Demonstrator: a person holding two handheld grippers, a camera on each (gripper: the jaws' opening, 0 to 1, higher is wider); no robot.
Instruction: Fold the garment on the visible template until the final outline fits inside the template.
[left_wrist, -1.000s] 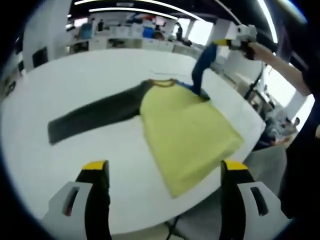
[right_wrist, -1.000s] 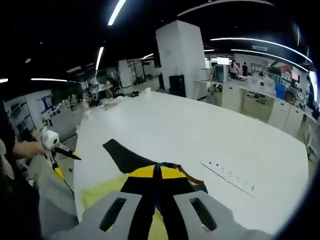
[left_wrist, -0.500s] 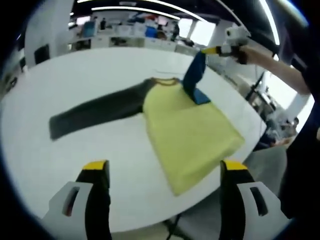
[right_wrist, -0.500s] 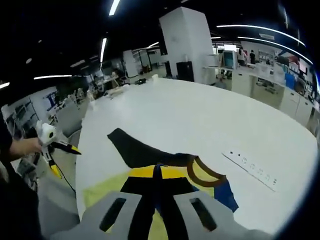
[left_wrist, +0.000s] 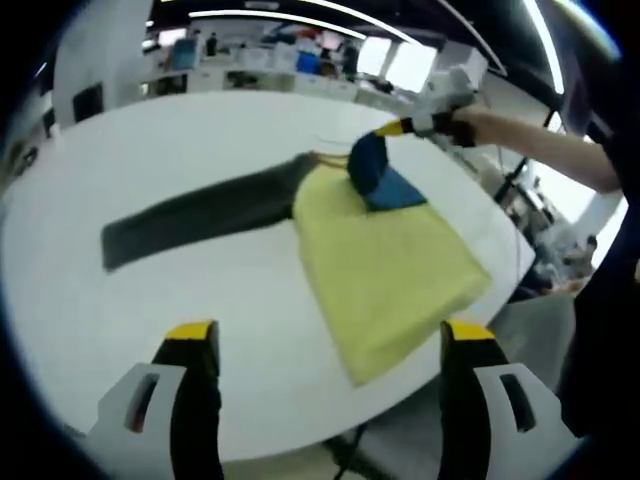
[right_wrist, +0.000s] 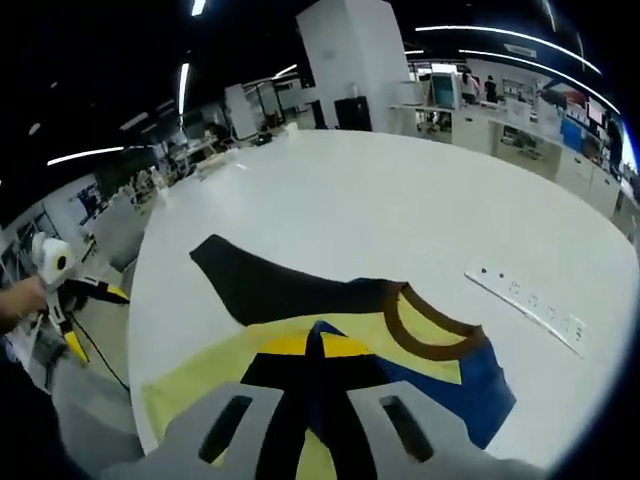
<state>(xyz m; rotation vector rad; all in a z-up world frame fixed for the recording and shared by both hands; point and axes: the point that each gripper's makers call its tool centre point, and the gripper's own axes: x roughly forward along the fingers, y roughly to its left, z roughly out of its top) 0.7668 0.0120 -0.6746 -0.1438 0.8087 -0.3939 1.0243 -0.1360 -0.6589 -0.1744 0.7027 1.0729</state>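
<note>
You're in a big open-plan office or lab: a broad white counter (right_wrist: 330, 215), long ceiling light strips (right_wrist: 500, 45), a white square pillar (right_wrist: 340, 50), and rows of cluttered desks (left_wrist: 260, 75) behind you.

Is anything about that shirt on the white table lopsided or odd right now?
Yes. The shirt is uneven: its dark sleeve lies stretched flat across the table, while the blue sleeve is pinched in the right gripper and doubled over the yellow body near the brown collar.
</note>
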